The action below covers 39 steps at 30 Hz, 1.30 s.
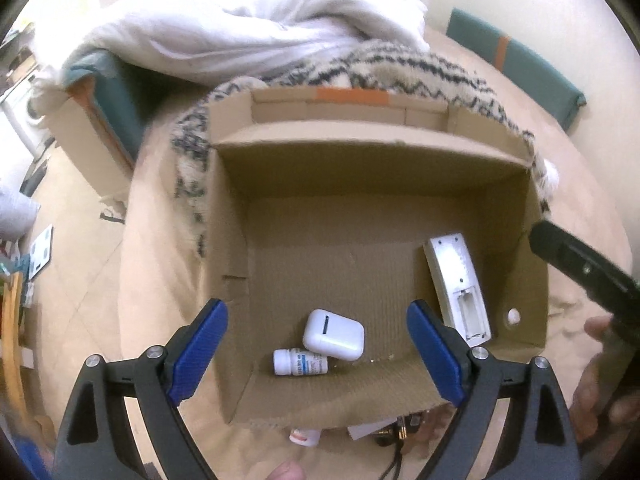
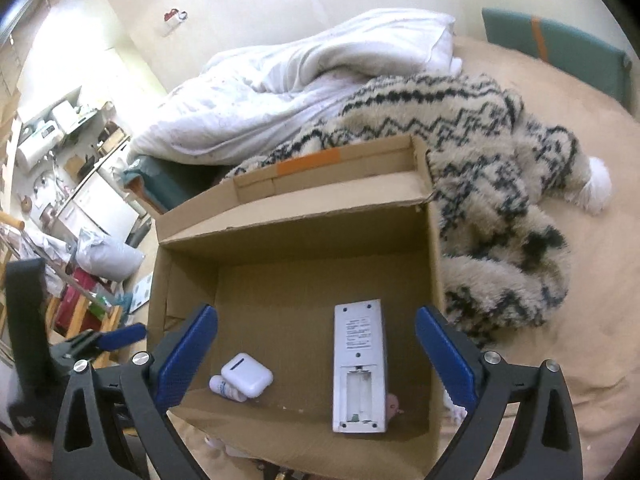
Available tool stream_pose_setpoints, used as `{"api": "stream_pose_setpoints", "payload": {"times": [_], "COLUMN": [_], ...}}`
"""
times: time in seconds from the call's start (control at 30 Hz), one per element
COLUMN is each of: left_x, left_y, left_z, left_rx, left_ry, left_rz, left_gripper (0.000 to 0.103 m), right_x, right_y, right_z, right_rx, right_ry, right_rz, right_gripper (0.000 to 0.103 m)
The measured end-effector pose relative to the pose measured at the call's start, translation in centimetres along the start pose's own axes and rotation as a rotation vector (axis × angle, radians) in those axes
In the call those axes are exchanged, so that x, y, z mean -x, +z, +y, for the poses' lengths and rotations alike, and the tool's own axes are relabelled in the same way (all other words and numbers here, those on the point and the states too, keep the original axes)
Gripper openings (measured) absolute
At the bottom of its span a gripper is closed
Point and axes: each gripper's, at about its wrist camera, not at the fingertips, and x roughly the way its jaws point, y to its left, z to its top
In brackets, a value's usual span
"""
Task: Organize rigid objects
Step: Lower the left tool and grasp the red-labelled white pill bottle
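Cardboard box (image 1: 360, 184) sits on the bed (image 1: 160, 280), holding a white remote (image 1: 456, 280) face down by its right wall, plus an earbud case (image 1: 334, 334) touching a small pill bottle (image 1: 300, 362) near the front. Left tool (image 1: 318, 354) and right tool (image 2: 316, 356) hover above, both spread wide, gripping nothing. A zigzag-patterned blanket (image 2: 500, 184) lies beside the box.

Right gripper (image 2: 316, 354) (jaws wide) above remote (image 2: 359, 364) inside cardboard box (image 2: 296, 200).
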Motion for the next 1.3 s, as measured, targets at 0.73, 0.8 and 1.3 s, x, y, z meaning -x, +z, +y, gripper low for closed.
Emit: {"api": "stream_pose_setpoints", "payload": {"times": [0.73, 0.8, 1.3], "left_x": [3.5, 2.7, -5.1], "left_y": [-7.4, -7.8, -8.7], "left_z": [7.6, 7.7, 3.2], "left_rx": [0.184, 0.191, 0.063], "left_ry": [0.052, 0.057, -0.026], "left_rz": [0.068, 0.096, 0.352], "left_gripper": [0.090, 0.090, 0.053], "right_x": [3.6, 2.7, -0.7], "right_y": [-7.5, -8.1, -8.5], "right_z": [-2.3, -2.7, -2.7], "right_rx": [-0.175, -0.201, -0.215], "right_ry": [-0.028, -0.024, -0.032], "right_rz": [0.212, 0.257, 0.363], "right_gripper": [0.103, 0.103, 0.103]}}
